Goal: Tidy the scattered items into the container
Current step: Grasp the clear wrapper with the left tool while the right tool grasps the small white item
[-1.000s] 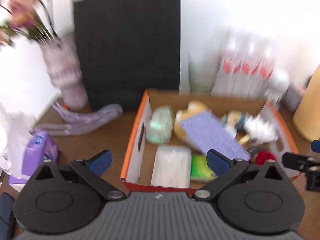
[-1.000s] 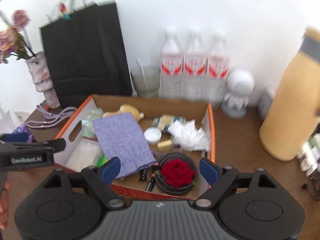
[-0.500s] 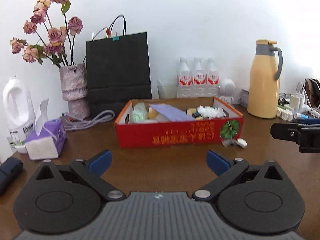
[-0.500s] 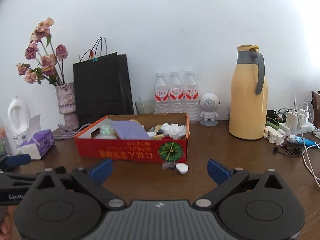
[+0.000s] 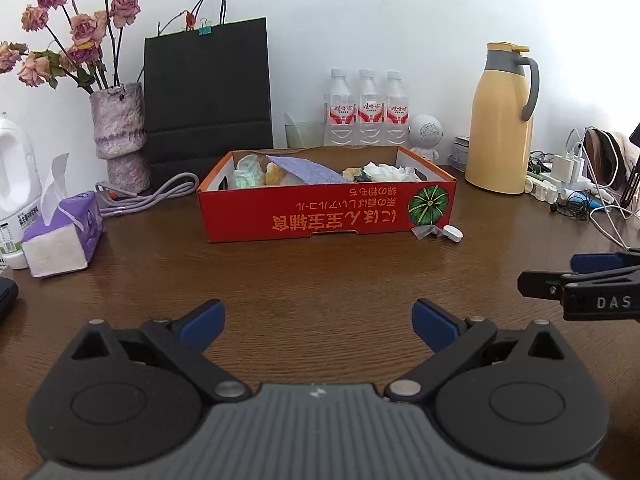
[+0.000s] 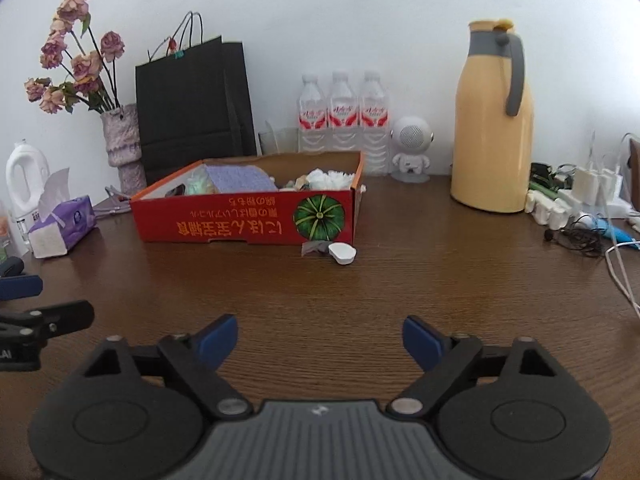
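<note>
Red cardboard box (image 5: pixel 326 210) is seen standing mid-table on the brown wooden table (image 5: pixel 320 276), filled with a purple cloth (image 5: pixel 306 170) and white tissue (image 6: pixel 330 178). A small white cap (image 6: pixel 342 253) lies just beside its front corner. Only the right wrist view shows the box's right end wall. Left gripper (image 5: pixel 318 322) and right gripper (image 6: pixel 320 338) are held spread wide, nothing grasped.

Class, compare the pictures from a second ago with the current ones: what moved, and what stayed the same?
Both hand-held grippers pulled back and down from above the red box to low over the table. The left hand-held gripper and right hand-held gripper stayed open and empty. Nothing was picked up or released. The box's contents look unchanged, and the small white piece lies outside it.
</note>
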A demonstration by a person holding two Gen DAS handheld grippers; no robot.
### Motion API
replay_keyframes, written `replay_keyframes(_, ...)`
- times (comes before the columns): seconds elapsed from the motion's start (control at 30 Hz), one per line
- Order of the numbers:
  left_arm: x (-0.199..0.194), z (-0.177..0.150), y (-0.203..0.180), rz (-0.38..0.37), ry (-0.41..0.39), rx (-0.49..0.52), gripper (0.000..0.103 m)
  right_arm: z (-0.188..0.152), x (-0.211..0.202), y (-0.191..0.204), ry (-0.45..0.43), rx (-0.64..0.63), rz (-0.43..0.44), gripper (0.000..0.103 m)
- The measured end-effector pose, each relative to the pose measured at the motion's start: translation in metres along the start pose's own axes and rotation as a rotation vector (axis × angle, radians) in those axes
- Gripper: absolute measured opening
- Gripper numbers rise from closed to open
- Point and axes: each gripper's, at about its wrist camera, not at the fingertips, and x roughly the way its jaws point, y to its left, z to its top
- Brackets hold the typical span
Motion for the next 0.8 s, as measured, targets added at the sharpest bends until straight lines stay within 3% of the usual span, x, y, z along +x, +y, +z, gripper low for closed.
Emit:
replay_keyframes(0.3, 0.079, 0.045, -0.007, -0.197, 0.071, 0.023, 0.059, 0.054, 0.121, -0.031, 0.138, -0.073, 0.075, 0.060)
replay_keyframes(0.37, 0.096, 0.051, -0.013, -0.248, 0.087, 0.039, 0.059, 0.062, 0.139, -0.032, 0.146, -0.102, 0.087, 0.057)
replay_keyframes(0.4, 0.104, 0.053, -0.017, -0.256, 0.093, 0.050, 0.058, 0.065, 0.147, -0.033, 0.156, -0.111, 0.093, 0.048)
replay_keyframes(0.57, 0.142, 0.062, -0.043, -0.282, 0.107, 0.115, 0.059, 0.066, 0.158, -0.034, 0.143, -0.153, 0.126, 0.024)
replay_keyframes(0.63, 0.156, 0.063, -0.054, -0.284, 0.121, 0.108, 0.059, 0.067, 0.155, -0.039, 0.147, -0.145, 0.128, 0.024)
replay_keyframes(0.73, 0.174, 0.066, -0.075, -0.289, 0.146, 0.071, 0.059, 0.065, 0.136, -0.053, 0.122, -0.136, 0.065, 0.024)
replay_keyframes(0.8, 0.182, 0.068, -0.093, -0.256, 0.132, 0.047, 0.062, 0.062, 0.119, -0.066, 0.090, -0.113, 0.034, 0.024)
